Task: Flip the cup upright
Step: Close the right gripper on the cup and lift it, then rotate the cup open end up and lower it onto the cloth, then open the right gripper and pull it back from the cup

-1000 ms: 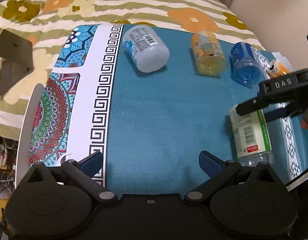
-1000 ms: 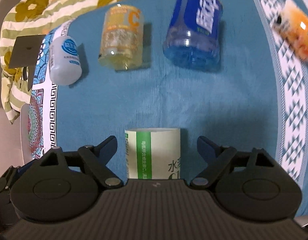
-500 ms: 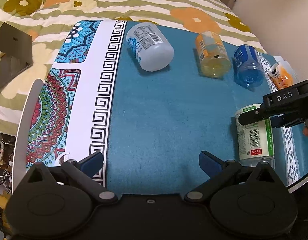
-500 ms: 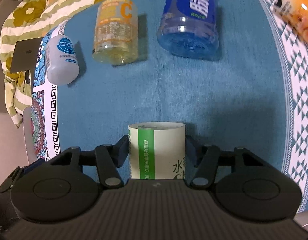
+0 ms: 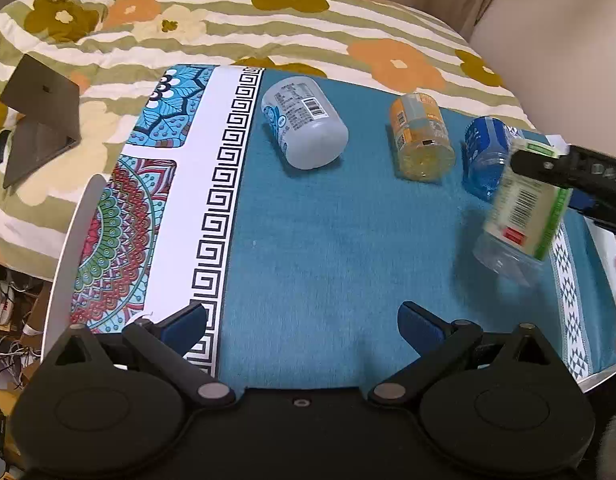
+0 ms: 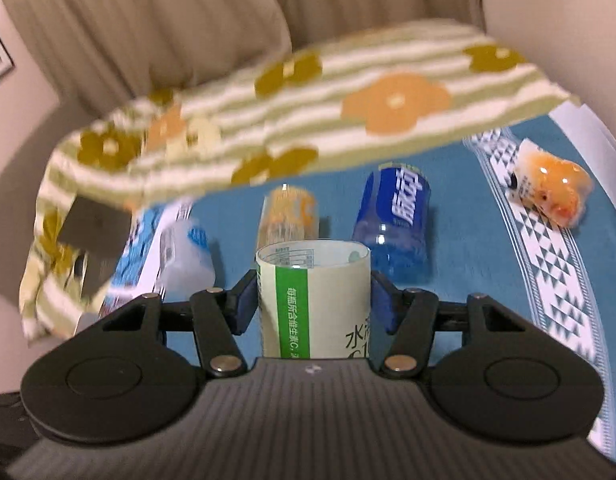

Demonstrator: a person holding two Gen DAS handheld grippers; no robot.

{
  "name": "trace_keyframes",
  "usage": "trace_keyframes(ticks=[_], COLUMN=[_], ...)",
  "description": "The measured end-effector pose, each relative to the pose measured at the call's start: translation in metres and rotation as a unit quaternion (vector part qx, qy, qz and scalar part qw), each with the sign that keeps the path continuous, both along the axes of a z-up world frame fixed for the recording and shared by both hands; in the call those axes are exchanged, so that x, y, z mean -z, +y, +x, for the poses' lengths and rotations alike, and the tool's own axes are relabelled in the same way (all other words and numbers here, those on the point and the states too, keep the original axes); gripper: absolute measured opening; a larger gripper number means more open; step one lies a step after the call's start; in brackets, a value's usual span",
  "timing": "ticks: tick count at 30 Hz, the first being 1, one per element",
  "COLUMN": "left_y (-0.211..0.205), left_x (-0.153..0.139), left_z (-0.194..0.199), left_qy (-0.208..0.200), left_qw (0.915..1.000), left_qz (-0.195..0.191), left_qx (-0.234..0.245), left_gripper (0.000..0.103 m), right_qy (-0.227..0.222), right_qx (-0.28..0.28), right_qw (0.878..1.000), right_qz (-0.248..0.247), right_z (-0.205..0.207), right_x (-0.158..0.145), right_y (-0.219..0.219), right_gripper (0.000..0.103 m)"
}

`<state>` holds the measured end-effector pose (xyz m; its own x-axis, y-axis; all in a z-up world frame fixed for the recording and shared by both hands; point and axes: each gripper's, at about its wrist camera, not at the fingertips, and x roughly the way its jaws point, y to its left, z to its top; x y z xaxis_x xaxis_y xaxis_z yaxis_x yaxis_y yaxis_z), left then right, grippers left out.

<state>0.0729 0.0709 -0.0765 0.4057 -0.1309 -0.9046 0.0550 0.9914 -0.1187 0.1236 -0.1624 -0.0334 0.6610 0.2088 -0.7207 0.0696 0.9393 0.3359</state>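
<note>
One cup in hand: the green-label cup (image 6: 312,300) is clamped between the right gripper (image 6: 311,306) fingers, lifted off the counter (image 5: 327,240) at its right side, tilted.
Cups lying down: white cup (image 5: 306,126), orange cup (image 5: 421,136), blue cup (image 5: 485,156), far side.
Left gripper (image 5: 304,320): fingers spread, empty, near edge.
Left to do: finish turning, set it upright; the rim's direction looks unclear through blur.
</note>
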Motion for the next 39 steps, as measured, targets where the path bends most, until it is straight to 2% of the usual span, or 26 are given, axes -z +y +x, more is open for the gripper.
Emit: trace_keyframes(ticks=[7,13,23,31,32,34,35,39], left_y=[0.004,0.009,-0.004,-0.012,-0.012,-0.012,-0.012,-0.011], left_x=[0.005,0.014,0.004,-0.001,-0.002,-0.004,-0.005,-0.01], left_z=[-0.016,-0.024,-0.026,-0.027,-0.027,-0.027,-0.028,-0.03], left_qy=[-0.009,-0.001,-0.014,-0.015,-0.016,-0.018,-0.02,-0.028], left_qw=[0.9997,0.9995,0.9996,0.9993,0.9993,0.9994,0.9994,0.9993], left_qz=[0.025,0.033,0.012,0.005,0.004,0.004,0.005,0.006], left_qx=[0.002,0.001,0.022,0.033,0.032,0.03,0.028,0.022], left_gripper=[0.103,0.103,0.103,0.103,0.103,0.103,0.103,0.103], right_qy=[-0.125,-0.163,-0.13,-0.118,-0.117,-0.109,-0.106,-0.101], right_qx=[0.004,-0.013,-0.042,-0.055,-0.055,-0.059,-0.057,-0.061], right_qw=[0.99,0.981,0.982,0.982,0.982,0.982,0.983,0.984], right_qz=[-0.06,-0.104,-0.13,-0.137,-0.139,-0.14,-0.14,-0.134], right_z=[-0.015,-0.029,-0.059,-0.056,-0.056,-0.052,-0.052,-0.053], right_x=[0.034,0.05,0.043,0.04,0.04,0.041,0.041,0.038], right_y=[0.018,0.026,0.033,0.038,0.038,0.039,0.039,0.038], right_gripper=[0.074,0.075,0.075,0.077,0.079,0.092,0.102,0.103])
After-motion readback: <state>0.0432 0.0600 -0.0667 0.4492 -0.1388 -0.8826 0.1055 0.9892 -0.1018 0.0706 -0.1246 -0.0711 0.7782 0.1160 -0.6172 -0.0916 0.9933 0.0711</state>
